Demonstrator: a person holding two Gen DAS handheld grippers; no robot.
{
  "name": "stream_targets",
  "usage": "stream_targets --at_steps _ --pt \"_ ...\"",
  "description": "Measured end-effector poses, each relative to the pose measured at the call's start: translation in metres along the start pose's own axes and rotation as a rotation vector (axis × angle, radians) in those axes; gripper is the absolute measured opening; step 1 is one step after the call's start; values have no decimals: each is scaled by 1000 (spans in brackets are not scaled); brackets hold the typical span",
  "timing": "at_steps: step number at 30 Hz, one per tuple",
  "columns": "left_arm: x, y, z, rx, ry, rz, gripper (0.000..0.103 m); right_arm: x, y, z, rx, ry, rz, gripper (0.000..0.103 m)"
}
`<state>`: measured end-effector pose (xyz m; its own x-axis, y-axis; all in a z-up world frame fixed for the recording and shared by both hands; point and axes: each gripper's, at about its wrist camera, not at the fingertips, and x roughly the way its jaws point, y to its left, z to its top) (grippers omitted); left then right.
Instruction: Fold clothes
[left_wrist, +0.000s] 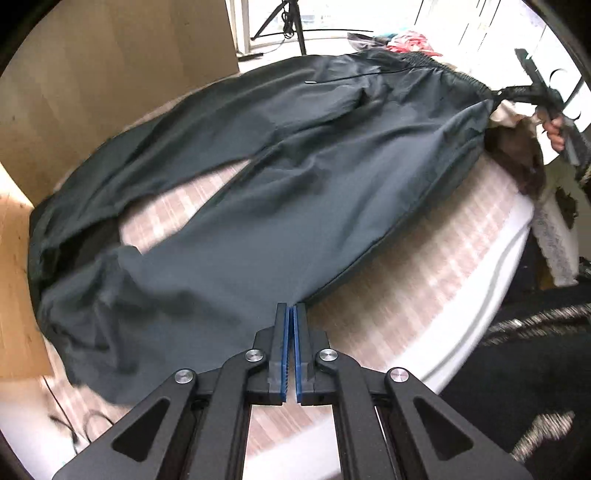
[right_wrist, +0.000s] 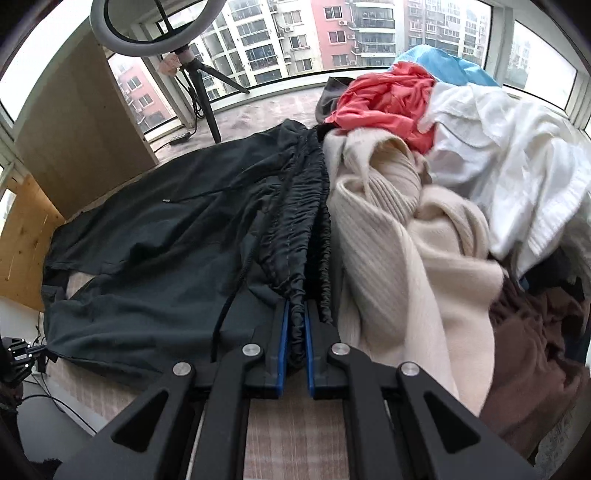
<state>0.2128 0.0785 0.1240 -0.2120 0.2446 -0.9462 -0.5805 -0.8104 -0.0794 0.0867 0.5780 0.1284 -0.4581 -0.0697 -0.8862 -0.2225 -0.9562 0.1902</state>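
- Left wrist view: dark grey-green lightweight trousers (left_wrist: 258, 177) lie spread over the pale checked bed (left_wrist: 424, 280), legs toward the light wooden panel (left_wrist: 92, 74). Left tongs (left_wrist: 290, 308) are pinched nearly together on the hem of the nearer trouser leg. At the far waistband corner, right tongs (left_wrist: 506, 92) grip the fabric; a hand (left_wrist: 554, 129) holds them.
- Right wrist view: right tongs (right_wrist: 296, 306) clamp the gathered elastic waistband (right_wrist: 295, 221). Just right of the trousers: cream ribbed knit sweater (right_wrist: 399, 240), coral garment (right_wrist: 388, 99), white garment (right_wrist: 517, 158).

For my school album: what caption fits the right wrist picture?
The right tool pinches the dark trousers by their waistband, beside piled laundry.
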Motion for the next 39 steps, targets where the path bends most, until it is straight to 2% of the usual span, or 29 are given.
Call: stream_targets --at_steps 5,9,12,14,19,21,24,26,29,30,33,37,39 --pt "35 -21 -27 20 107 -25 2 25 -19 -27 34 98 -11 7" --pt "61 -21 -31 -4 199 -30 3 37 -23 -26 38 139 -2 10" --pt "42 -17 -29 -20 169 -45 4 14 -15 -22 -21 101 16 15" --pt "21 -6 -24 -55 116 -37 7 -7 -11 -18 -62 59 32 28" --pt "-22 35 12 -150 -14 54 6 -38 -11 26 -31 -65 97 30" --pt "-29 45 38 -152 -76 85 4 -50 -11 43 -18 -115 123 30" --pt "-35 26 103 -134 -165 33 5 -36 -13 73 7 -115 107 25" --pt "-26 -9 154 -77 -215 -10 9 -18 -14 88 15 -90 137 16" --pt "7 -74 232 12 -248 -69 30 4 -18 93 11 -60 159 13" --pt "19 -96 257 38 -253 -90 31 13 -21 92 9 -53 162 13" --pt "60 -164 329 83 -223 -180 35 39 -32 86 21 -24 208 12" --pt "111 -227 408 103 -144 -228 48 69 -52 81 56 4 272 12" --pt "145 -252 438 117 -81 -236 50 78 -63 79 82 11 289 9"
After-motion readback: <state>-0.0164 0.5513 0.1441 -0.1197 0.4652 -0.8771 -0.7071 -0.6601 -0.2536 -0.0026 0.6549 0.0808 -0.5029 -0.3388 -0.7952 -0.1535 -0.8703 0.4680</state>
